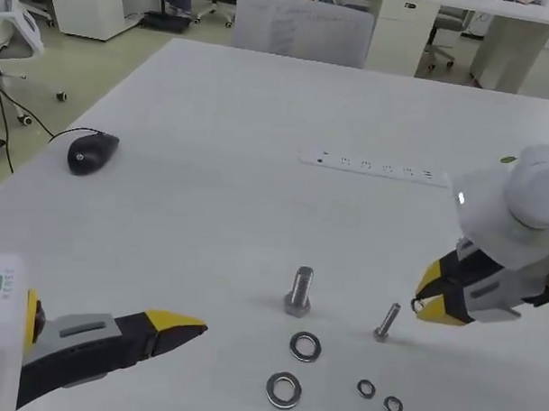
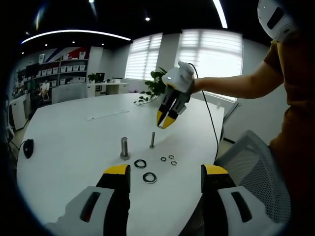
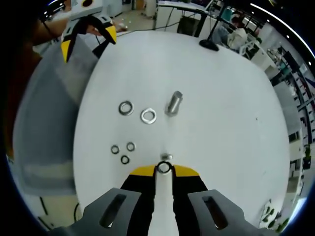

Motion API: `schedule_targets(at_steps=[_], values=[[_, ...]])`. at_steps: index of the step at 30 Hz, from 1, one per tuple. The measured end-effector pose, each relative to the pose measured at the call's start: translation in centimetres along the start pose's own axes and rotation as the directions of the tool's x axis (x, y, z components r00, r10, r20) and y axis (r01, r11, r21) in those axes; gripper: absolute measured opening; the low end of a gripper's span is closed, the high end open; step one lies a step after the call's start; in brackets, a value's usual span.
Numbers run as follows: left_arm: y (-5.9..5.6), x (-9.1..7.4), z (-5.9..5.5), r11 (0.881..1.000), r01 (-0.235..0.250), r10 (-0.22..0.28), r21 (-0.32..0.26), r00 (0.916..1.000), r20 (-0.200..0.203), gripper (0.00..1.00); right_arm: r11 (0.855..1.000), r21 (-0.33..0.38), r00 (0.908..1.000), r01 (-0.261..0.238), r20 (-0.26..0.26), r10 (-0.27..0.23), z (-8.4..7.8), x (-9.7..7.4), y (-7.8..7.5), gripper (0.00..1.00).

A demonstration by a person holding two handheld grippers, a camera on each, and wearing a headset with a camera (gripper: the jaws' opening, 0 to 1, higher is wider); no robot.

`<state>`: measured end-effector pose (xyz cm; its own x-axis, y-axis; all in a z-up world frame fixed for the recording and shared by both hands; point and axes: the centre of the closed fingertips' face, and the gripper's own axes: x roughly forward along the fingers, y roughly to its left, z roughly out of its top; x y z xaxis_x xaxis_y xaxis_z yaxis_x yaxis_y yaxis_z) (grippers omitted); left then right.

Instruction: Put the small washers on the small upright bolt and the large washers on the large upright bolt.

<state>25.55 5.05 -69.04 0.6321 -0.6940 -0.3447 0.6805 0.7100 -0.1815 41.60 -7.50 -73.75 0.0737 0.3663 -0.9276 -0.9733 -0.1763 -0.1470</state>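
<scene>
As a small washer (image 3: 158, 168) was clenched by the right claw (image 3: 164, 171) | left claw (image 2: 166, 172) was seen released | aligned lowering onto small bolt (image 1: 387, 321) was judged next.

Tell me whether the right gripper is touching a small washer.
Touching. The right gripper view shows the right gripper pinching a small washer between its yellow tips.

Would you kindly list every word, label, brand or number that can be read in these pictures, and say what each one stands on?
No text here can be read with certainty.
Mouse: a small round logo on its back, too small to read.
Power strip: faint marks beside its sockets, too blurred to read.
</scene>
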Motion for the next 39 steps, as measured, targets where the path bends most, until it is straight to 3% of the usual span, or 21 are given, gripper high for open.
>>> schedule_targets(at_steps=[8,39], values=[[0.0,0.0,0.1,1.0,-0.005,0.005,-0.005,1.0,0.004,0.57,0.999,-0.031,0.9993,-0.029,-0.025,0.028,0.8,1.1,-0.4,0.12],[0.4,0.0,-0.1,1.0,-0.017,0.017,-0.013,0.9998,0.004,0.57,0.997,-0.036,0.9962,-0.071,-0.053,0.069,-0.2,3.5,-0.2,0.12]])
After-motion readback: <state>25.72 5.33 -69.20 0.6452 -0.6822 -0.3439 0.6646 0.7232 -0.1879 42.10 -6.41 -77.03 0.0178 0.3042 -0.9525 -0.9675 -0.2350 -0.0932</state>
